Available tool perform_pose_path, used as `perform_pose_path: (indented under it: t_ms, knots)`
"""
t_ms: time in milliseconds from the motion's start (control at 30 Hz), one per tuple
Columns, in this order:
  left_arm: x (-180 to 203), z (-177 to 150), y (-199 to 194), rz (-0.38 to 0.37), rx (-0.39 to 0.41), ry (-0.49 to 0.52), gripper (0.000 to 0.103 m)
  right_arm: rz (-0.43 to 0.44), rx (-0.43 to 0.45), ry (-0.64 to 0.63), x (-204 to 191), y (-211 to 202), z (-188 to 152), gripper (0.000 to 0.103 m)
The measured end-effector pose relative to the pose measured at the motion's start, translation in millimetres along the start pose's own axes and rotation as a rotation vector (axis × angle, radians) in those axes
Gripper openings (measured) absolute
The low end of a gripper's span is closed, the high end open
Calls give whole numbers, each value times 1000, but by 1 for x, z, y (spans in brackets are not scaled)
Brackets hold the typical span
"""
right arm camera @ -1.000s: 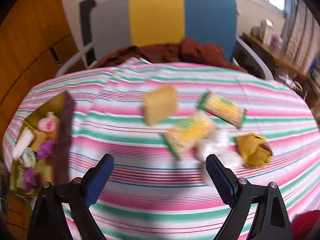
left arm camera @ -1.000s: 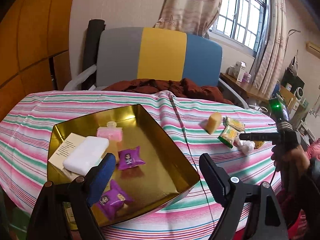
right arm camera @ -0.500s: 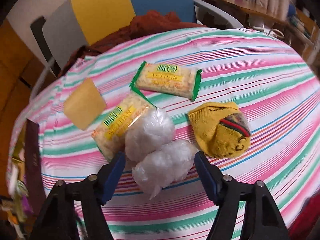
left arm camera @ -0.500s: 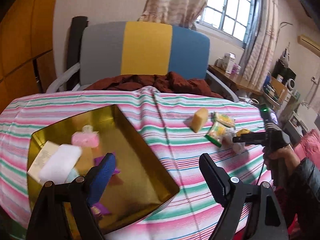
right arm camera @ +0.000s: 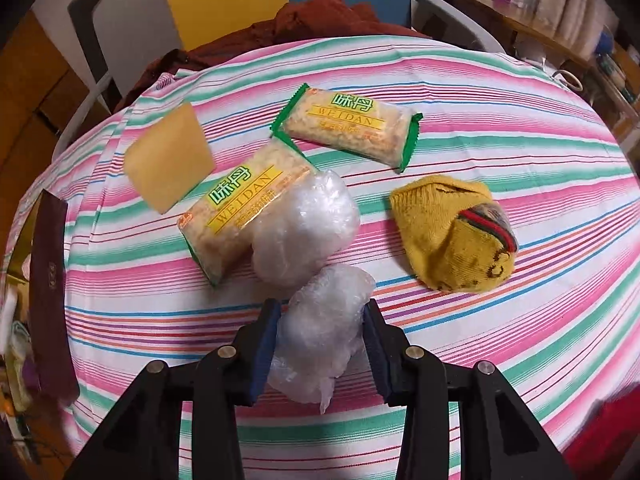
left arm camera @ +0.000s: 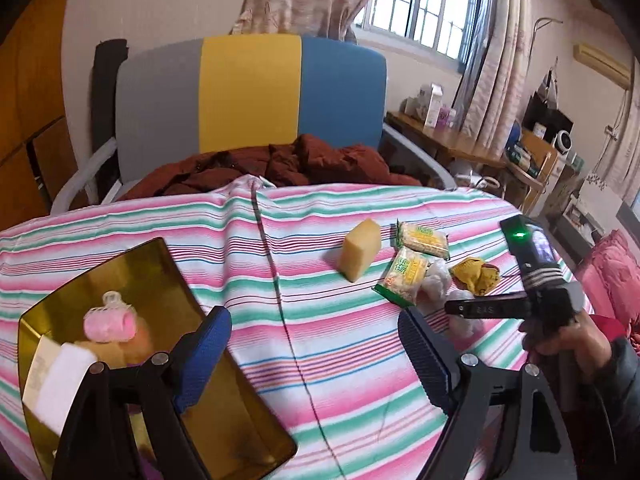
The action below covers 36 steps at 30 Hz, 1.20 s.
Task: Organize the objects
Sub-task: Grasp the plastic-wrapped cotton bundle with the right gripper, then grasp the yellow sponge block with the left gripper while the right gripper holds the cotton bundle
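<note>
Item 1: right claw (right arm camera: 320,344), black frame with blue pads, clenched on the near lobe of a crumpled clear plastic bag bundle (right arm camera: 316,248); both pads press into the film. The bundle lies on the tabletop (right arm camera: 520,120), which is covered in a pink, green and white striped cloth; its far lobe rests against a snack packet.

Item 2: 2 green-edged yellow-labelled snack packets. The nearer packet (right arm camera: 240,204) touches the plastic bundle; the farther packet (right arm camera: 348,128) lies just beyond it, apart.

Item 3: pale yellow rectangular sponge block (right arm camera: 168,160), left of the nearer packet, close beside it.

Item 4: rolled mustard-yellow knitted sock with red and green stripe (right arm camera: 452,236), right of the bundle, not touching it.

Item 5: left claw (left arm camera: 316,356), same make, released, pads wide apart with nothing between them, over the striped cloth beside the tray.

Item 6: gold metal tray (left arm camera: 160,264) at the left of the tabletop, holding a pink hair roller (left arm camera: 110,320) and a white rectangular block (left arm camera: 60,384); further contents are hidden behind the claw frame.

Item 7: person's hand (left arm camera: 560,336) in a dark sleeve, gripping the right claw's handle.
</note>
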<state>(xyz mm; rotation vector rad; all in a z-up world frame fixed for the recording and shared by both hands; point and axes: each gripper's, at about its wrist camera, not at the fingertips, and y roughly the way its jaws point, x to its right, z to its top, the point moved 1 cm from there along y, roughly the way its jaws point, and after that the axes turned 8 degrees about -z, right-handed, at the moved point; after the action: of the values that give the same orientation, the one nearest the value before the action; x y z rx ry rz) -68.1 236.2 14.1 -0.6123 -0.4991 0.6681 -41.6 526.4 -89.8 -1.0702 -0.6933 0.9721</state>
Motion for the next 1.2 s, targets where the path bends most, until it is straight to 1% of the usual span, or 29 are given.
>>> perform_pose_path:
  t_ms: [100,233,267,333,400,500,567,667,767,800,867,900,933,967,1033,1100,1133,1167,1200]
  knots:
    - [2,12,23,-18,-37,-12,87,4,-11,30,6,0,0,47]
    - [12,30,58,-34,-92,36,81,8,-6,29,7,-4,-2,52]
    - [14,33,65,-27,-99,48,81,8,-8,26,5,-4,-2,59]
    - [21,43,84,-25,-116,84,78,6,-12,25,5,-5,-3,66]
    - [25,50,102,-27,-132,108,76,11,-13,28,6,-5,-3,67]
    - [30,59,134,-51,-173,127,76,12,-16,35,6,-5,-2,68]
    - [31,63,151,-56,-190,144,76,16,-21,35,5,-3,0,68]
    - [33,65,180,-44,-229,170,76,11,-38,38,7,1,1,68]
    - [31,63,204,-46,-268,175,76,16,-50,42,8,5,1,68]
    - [30,62,212,-50,-279,169,74,12,-55,41,9,6,1,68]
    - [26,61,228,-52,-306,151,64,10,-62,44,10,8,2,68]
    - [25,60,232,-66,-314,145,56,11,-63,47,11,9,2,68]
    - [24,59,234,-103,-315,135,48,11,-65,49,11,9,2,68]
    - [24,59,235,-116,-311,136,43,8,-68,50,12,10,2,68]
    - [26,57,231,-113,-299,153,40,7,-73,49,12,12,2,68]
    - [27,52,225,-93,-293,163,38,-2,-71,41,10,12,2,67]
    - [26,52,222,-89,-289,159,38,-10,-69,34,9,12,1,62]
    - [24,50,216,-90,-280,148,37,-19,-63,26,8,12,1,52]
    - [22,50,209,-90,-268,135,37,-21,-56,20,7,11,1,47]
